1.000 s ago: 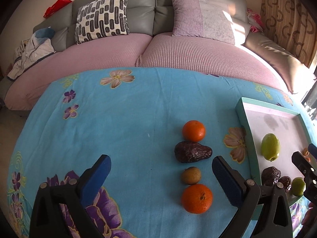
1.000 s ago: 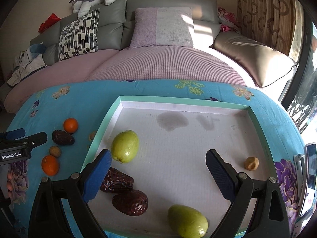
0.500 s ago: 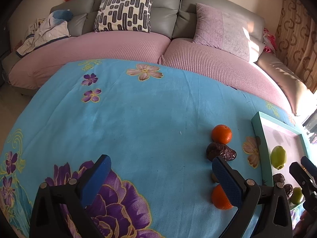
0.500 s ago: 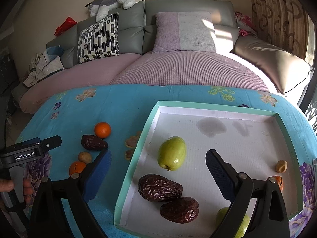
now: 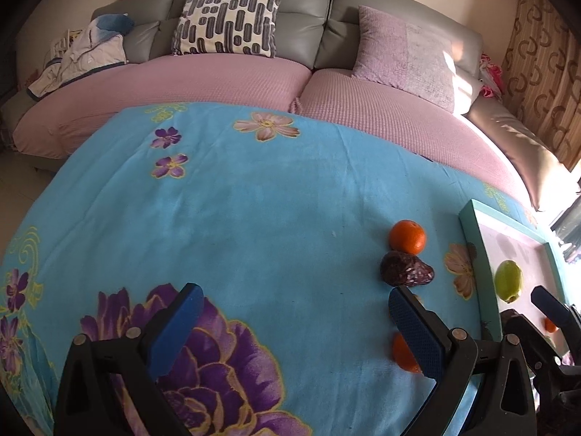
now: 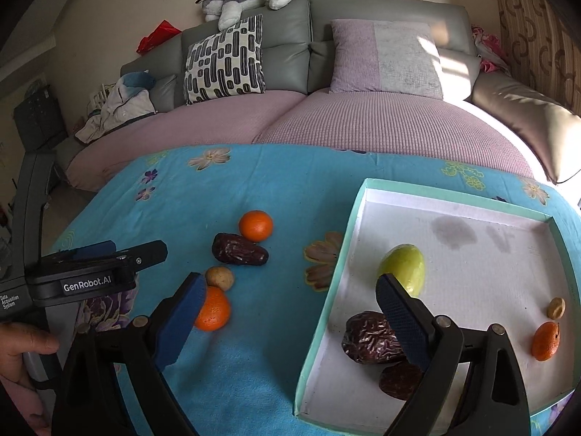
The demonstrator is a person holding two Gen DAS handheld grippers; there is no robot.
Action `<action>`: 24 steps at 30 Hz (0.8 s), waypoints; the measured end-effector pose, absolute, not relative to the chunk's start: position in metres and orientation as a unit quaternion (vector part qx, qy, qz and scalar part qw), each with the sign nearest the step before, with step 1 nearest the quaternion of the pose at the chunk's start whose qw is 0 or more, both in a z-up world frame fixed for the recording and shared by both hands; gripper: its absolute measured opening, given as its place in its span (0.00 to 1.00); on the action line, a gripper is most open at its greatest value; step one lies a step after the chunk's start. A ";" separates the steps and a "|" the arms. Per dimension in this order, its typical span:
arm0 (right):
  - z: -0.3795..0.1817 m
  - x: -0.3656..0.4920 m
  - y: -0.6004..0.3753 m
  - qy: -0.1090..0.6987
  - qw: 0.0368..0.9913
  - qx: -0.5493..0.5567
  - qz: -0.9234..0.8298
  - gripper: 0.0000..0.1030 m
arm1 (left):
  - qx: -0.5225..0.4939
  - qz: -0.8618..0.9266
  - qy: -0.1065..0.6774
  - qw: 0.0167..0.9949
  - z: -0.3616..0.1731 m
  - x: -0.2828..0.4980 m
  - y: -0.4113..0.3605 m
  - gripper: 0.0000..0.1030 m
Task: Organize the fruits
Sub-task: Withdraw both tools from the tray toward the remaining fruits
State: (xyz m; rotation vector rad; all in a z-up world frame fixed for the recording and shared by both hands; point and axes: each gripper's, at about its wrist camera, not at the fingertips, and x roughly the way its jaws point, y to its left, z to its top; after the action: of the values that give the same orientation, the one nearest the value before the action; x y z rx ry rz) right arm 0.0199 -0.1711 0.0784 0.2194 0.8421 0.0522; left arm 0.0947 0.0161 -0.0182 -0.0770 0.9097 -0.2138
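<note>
Teal-rimmed tray (image 6: 328, 305) is our landmark: inside it we see a green fruit (image 6: 403, 267), two dates and small pieces; left of it, on the cloth, lie two oranges (image 6: 256, 225), a date (image 6: 239, 254) and a small brown fruit. Both our grippers, left (image 5: 296, 330) and right (image 6: 290, 312), gape empty
</note>
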 end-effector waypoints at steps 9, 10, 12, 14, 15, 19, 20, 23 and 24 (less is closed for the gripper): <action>0.066 0.026 -0.144 0.427 0.895 0.111 0.072 0.74 | -0.038 -0.069 0.447 0.891 -0.023 0.097 0.042 1.00; 0.065 0.027 -0.140 0.429 0.893 0.110 0.078 0.73 | -0.039 -0.068 0.448 0.891 -0.023 0.097 0.043 1.00; 0.062 0.030 -0.133 0.435 0.890 0.105 0.086 0.70 | -0.038 -0.065 0.449 0.890 -0.024 0.097 0.045 1.00; 0.058 0.032 -0.126 0.442 0.886 0.100 0.093 0.65 | -0.041 -0.064 0.451 0.889 -0.024 0.097 0.047 1.00; 0.057 0.032 -0.123 0.445 0.885 0.098 0.096 0.61 | -0.043 -0.064 0.451 0.889 -0.025 0.097 0.048 1.00; 0.049 0.035 -0.116 0.456 0.880 0.089 0.095 0.60 | -0.041 -0.062 0.458 0.886 -0.028 0.097 0.049 1.00; 0.047 0.036 -0.115 0.459 0.879 0.089 0.096 0.60 | -0.040 -0.063 0.460 0.885 -0.030 0.099 0.050 1.00; 0.041 0.039 -0.111 0.466 0.875 0.090 0.098 0.58 | -0.041 -0.063 0.466 0.882 -0.033 0.099 0.050 1.00; 0.040 0.039 -0.109 0.467 0.875 0.085 0.096 0.58 | -0.042 -0.064 0.467 0.881 -0.034 0.099 0.050 1.00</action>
State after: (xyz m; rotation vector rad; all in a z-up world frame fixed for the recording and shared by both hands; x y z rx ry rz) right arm 0.0395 -0.1090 0.0398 0.1769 0.9752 0.2013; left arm 0.0993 0.0502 -0.0338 -0.0867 0.9723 -0.1324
